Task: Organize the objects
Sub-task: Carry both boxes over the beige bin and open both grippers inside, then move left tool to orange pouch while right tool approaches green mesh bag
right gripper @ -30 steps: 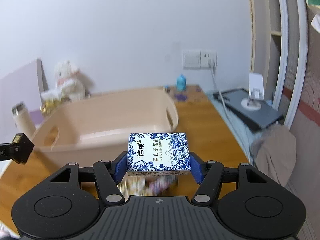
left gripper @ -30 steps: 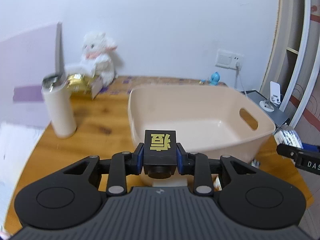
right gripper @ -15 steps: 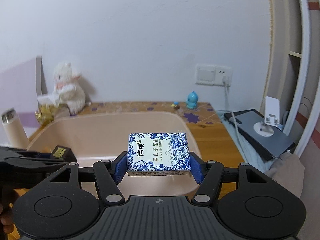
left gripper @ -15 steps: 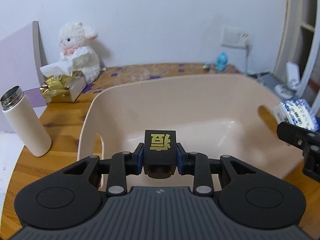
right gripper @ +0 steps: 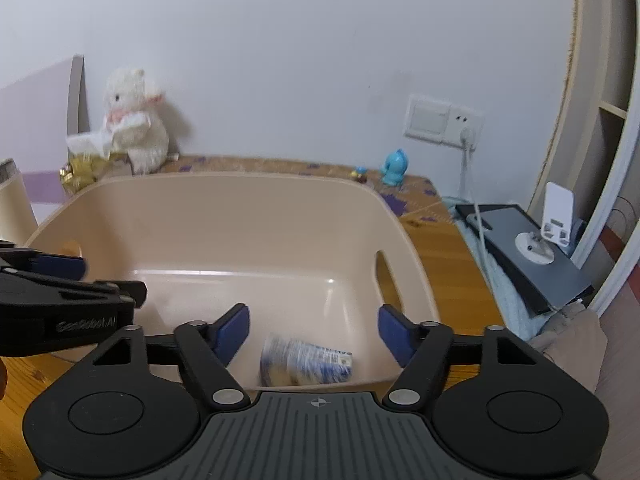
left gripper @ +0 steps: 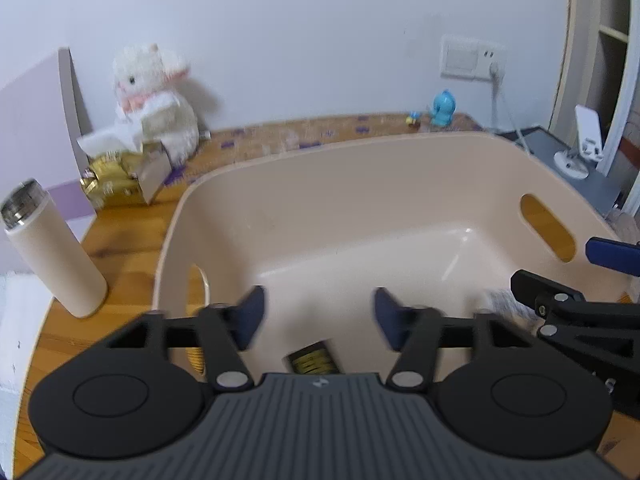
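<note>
Left gripper point(left gripper: 318, 318): blue-padded fingers spread wide, empty, positioned over the near edge of the beige plastic tub with cut-out handles point(left gripper: 400, 168). A small black cube with a gold character point(left gripper: 310, 360) sits inside the tub, directly below that gripper, blurred. Right gripper point(right gripper: 313, 330): fingers likewise spread, empty. The blue-and-white patterned tissue pack point(right gripper: 306, 364) is inside the tub at its near right, blurred. The tub stands on the wooden table point(left gripper: 120, 240); a cream cylindrical flask point(left gripper: 52, 256) stands to its left.

Both wrist views look forward and down, close over the beige bin point(left gripper: 360, 184), side by side, apparently near its front rim.
</note>
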The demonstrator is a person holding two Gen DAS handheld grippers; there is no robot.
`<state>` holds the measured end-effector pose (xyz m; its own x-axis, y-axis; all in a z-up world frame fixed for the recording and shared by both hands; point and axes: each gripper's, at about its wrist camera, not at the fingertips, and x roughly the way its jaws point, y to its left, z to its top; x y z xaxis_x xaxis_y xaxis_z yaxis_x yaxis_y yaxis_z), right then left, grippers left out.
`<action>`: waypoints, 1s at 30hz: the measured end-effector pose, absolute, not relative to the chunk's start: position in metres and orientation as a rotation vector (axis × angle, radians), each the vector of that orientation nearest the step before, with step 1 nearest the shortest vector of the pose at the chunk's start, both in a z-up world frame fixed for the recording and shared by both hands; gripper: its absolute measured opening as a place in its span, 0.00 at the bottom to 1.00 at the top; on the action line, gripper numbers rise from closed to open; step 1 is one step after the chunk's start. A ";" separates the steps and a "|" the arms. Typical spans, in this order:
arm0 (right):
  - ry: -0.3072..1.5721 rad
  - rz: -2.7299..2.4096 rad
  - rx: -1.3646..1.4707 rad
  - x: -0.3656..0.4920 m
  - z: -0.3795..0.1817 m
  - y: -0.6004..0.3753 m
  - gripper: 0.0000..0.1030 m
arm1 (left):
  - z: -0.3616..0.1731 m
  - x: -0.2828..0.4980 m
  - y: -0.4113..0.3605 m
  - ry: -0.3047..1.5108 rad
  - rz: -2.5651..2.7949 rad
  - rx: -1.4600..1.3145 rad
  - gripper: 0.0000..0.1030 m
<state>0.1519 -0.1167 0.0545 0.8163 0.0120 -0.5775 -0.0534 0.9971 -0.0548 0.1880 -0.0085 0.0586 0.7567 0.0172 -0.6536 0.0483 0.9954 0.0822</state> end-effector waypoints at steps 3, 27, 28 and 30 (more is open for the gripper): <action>0.584 0.034 -0.038 0.136 0.067 -0.129 0.78 | 0.071 0.172 -0.011 0.675 -0.012 0.100 0.75; 0.741 0.075 -0.074 0.031 0.022 -0.145 0.96 | 0.041 0.071 0.019 0.763 -0.020 0.101 0.93; 0.753 0.080 -0.077 0.030 0.018 -0.143 0.96 | 0.035 0.070 0.020 0.775 -0.023 0.104 0.93; 0.779 0.091 -0.079 0.029 0.008 -0.140 0.96 | 0.025 0.069 0.023 0.804 -0.025 0.100 0.93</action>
